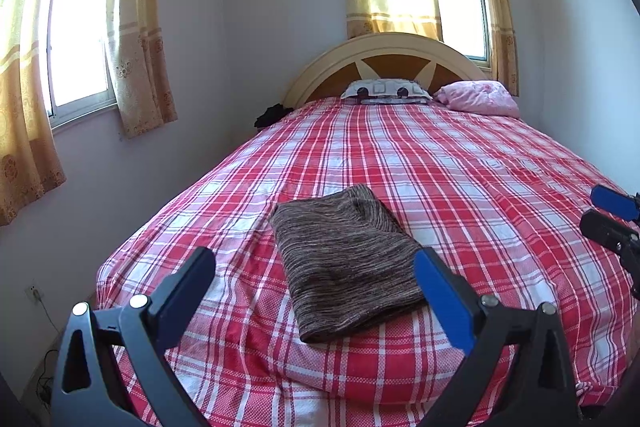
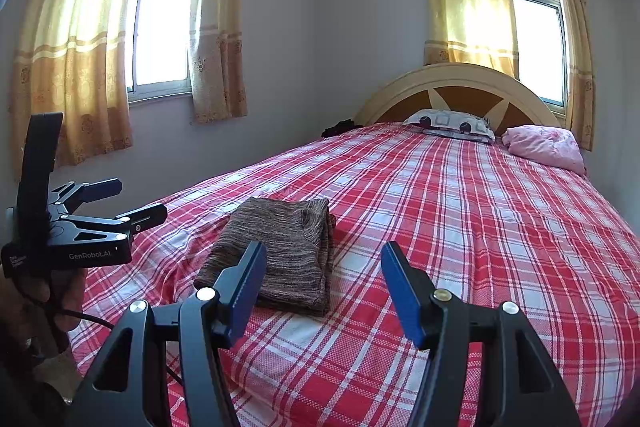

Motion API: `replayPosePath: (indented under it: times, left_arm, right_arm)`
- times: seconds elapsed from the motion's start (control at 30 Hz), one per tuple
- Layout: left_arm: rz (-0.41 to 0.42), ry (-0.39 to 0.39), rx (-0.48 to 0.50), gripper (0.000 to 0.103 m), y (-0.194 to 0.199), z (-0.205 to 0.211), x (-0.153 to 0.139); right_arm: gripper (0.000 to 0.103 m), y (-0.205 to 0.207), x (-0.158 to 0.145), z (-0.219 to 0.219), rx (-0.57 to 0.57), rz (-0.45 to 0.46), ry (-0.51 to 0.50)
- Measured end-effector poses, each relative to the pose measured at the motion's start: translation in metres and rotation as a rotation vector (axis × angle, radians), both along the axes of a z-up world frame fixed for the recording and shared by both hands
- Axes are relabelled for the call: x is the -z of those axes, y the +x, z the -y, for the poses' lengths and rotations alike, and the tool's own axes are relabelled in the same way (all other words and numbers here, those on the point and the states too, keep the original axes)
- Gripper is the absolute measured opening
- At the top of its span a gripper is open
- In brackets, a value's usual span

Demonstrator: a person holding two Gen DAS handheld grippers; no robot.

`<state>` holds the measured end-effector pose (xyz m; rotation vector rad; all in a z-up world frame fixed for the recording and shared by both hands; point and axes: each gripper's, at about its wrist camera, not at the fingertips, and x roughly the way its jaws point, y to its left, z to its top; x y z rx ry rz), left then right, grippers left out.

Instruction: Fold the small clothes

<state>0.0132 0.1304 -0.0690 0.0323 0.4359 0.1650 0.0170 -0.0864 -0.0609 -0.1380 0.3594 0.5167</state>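
A brown striped knit garment (image 1: 346,259) lies folded into a flat rectangle on the red plaid bed (image 1: 460,167), near the foot end. My left gripper (image 1: 314,281) is open and empty, hovering just in front of the garment, apart from it. My right gripper (image 2: 322,281) is open and empty, above the bed to the right of the garment (image 2: 280,251). The left gripper also shows in the right wrist view (image 2: 142,201), open, at the left edge. The right gripper also shows at the right edge of the left wrist view (image 1: 608,211), open.
A patterned pillow (image 1: 386,91) and a pink bundle (image 1: 478,98) lie at the headboard (image 1: 384,47). A dark item (image 1: 272,115) sits beside the bed's far left corner. Curtained windows (image 1: 80,27) line the walls. The bed's left edge (image 1: 120,259) drops to the floor.
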Motion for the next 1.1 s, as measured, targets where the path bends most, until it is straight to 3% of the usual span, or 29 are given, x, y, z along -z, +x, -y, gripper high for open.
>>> replayPosePath:
  times: [1.1]
  left_arm:
    - [-0.004,0.002,0.003,0.102,0.0001,0.002,-0.003]
  right_arm:
    - [0.061,0.002,0.0012,0.0022,0.011,0.001,0.009]
